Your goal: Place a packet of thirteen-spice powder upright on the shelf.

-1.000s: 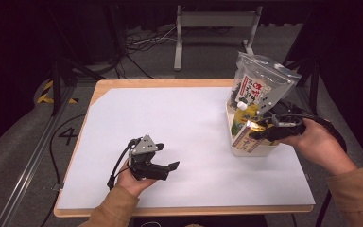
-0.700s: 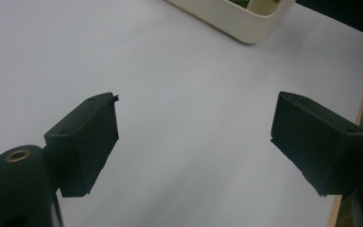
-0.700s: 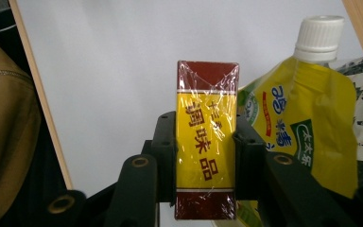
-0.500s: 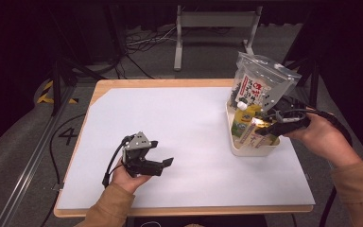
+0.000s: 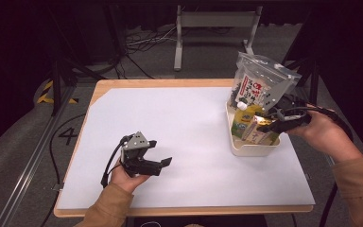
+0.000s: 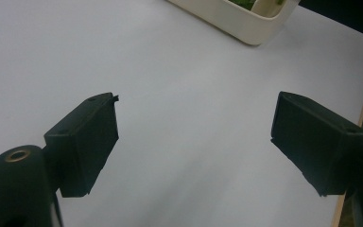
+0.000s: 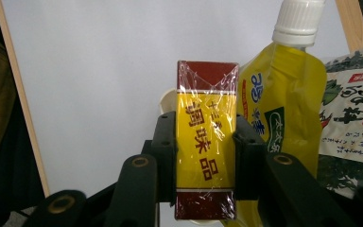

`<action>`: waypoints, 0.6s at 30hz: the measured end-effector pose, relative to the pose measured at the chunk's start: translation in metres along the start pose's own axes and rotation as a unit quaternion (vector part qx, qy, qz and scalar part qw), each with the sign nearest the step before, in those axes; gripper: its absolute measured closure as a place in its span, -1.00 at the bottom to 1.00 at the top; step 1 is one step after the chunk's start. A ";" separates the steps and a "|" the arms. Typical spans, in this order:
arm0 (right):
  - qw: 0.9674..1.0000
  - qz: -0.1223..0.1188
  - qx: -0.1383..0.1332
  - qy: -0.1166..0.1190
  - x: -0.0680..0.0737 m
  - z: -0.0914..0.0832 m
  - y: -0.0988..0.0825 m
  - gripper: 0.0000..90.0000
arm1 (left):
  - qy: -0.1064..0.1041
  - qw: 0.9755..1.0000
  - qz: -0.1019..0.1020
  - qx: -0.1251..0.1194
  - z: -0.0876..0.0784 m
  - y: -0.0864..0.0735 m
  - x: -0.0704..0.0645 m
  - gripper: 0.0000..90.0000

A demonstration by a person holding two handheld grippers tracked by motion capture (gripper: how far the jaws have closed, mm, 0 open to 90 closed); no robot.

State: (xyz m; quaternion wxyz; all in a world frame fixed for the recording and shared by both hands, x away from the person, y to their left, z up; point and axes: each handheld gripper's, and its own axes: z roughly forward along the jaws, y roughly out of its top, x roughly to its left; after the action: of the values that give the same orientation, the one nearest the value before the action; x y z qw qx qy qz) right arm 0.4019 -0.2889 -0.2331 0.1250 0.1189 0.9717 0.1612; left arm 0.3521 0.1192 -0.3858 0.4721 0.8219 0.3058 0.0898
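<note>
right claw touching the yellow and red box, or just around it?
Touching. In the right gripper view, the right claw has both black jaws pressed flat against the sides of the yellow and red box, with no gap on either side.

The worktop (image 5: pixel 194 137) carries a tub (image 5: pixel 253 148) near its right edge. In the tub stand three things close together: a seasoning box (image 5: pixel 259 134) at the front, a spout pouch (image 5: pixel 242 118) just beside it on the left, and a large zip bag (image 5: pixel 260 87) behind both, rising above them. The right tongs (image 5: pixel 263 125) reach into the tub from the right, with the seasoning box between the jaws. The left tongs (image 5: pixel 165 163) are over the front left part of the worktop, well apart from the tub.
</note>
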 end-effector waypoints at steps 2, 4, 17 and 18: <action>1.000 -0.005 0.002 -0.001 -0.001 0.001 0.000 0.52 | 0.000 1.000 -0.001 0.000 0.000 0.000 0.000 -0.65; 1.000 -0.007 0.013 -0.004 -0.001 0.003 0.000 0.52 | 0.001 1.000 0.000 0.001 0.000 0.000 0.000 -0.65; 0.999 -0.029 0.033 0.011 -0.001 0.009 0.000 0.52 | 0.004 1.000 0.000 0.004 0.001 -0.001 0.000 -0.65; 0.999 -0.031 0.039 0.007 0.001 0.010 0.002 0.52 | 0.004 1.000 0.000 0.004 0.001 -0.001 0.000 -0.65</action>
State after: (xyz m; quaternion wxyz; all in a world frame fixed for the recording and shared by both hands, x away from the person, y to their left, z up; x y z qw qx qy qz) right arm 0.4045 -0.2843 -0.2420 0.1180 0.0920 0.9814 0.1201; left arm 0.3524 0.1189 -0.3870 0.4673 0.8236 0.3080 0.0913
